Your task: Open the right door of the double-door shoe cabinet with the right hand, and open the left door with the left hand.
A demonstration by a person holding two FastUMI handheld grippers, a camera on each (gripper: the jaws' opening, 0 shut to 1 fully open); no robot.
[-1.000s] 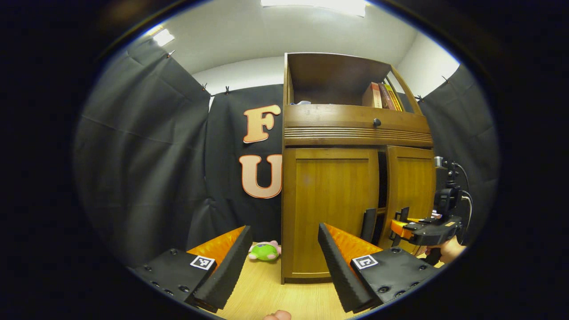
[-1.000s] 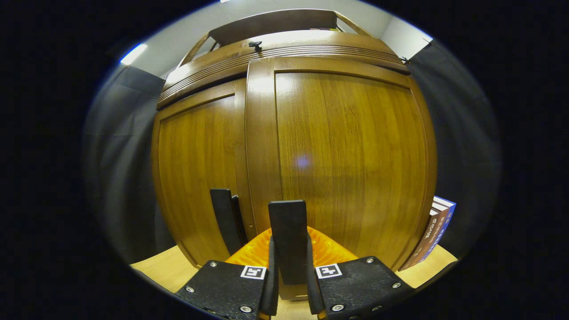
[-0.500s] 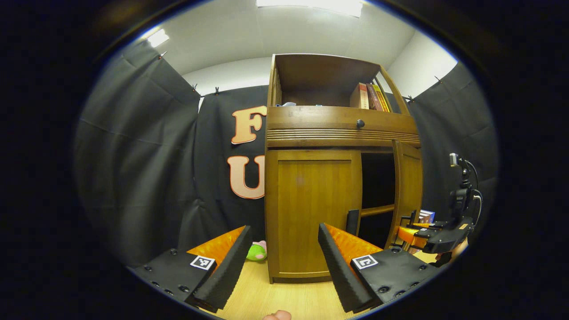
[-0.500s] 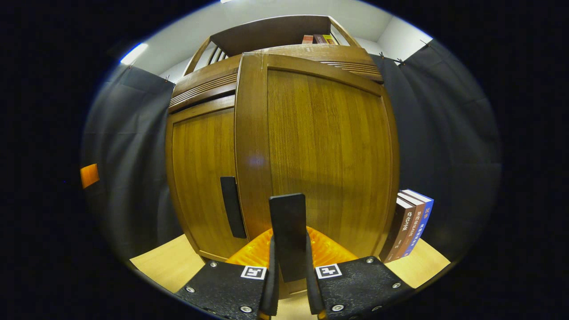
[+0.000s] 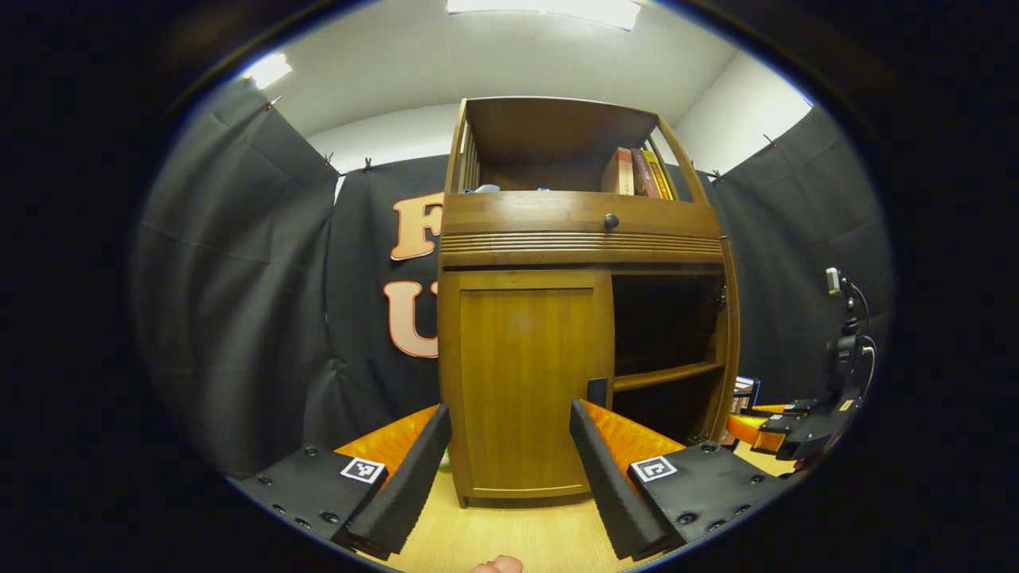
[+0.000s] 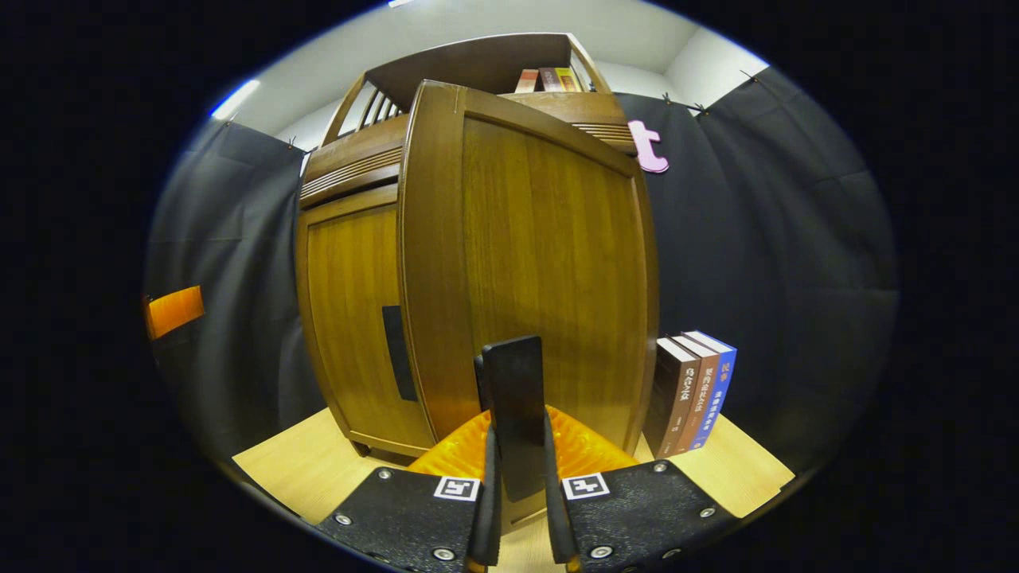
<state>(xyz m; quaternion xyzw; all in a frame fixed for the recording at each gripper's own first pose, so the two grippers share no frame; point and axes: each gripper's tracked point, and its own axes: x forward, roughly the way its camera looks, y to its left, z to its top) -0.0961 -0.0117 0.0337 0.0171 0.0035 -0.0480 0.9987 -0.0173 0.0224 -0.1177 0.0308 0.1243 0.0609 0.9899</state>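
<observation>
While right hand-held gripper (image 6: 517, 509) clamps its handle (image 6: 516, 414), right door (image 6: 541, 270) stands open.

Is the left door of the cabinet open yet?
No, in the left gripper view the left door sits flush and closed in the cabinet, while the right door is swung wide.

Open right door (image 6: 549, 263) close before right tongs (image 6: 517, 509); books (image 6: 692, 390) beside.

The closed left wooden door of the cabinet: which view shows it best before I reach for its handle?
The left gripper view: the closed left wooden door faces the camera squarely, its dark handle at its right edge. In the right gripper view, that door appears obliquely, partly hidden by the open right wooden door.
</observation>
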